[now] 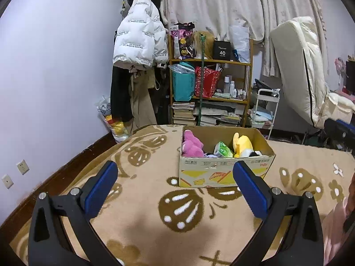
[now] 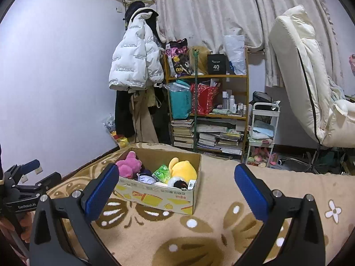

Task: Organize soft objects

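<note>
Box (image 1: 224, 173) sits on blanket (image 1: 144, 210), mid-bed, holding pink plush (image 1: 192, 145), yellow plush (image 1: 243, 145), green pack (image 1: 223, 149) betw. them, plus a black/white toy (image 2: 179, 182) at the near right corner. L gripper (image 1: 175, 188) and R gripper (image 2: 176, 190) both spread wide, nothing held, hovering over blanket short of box. Shelf (image 1: 210, 88) behind.
</note>
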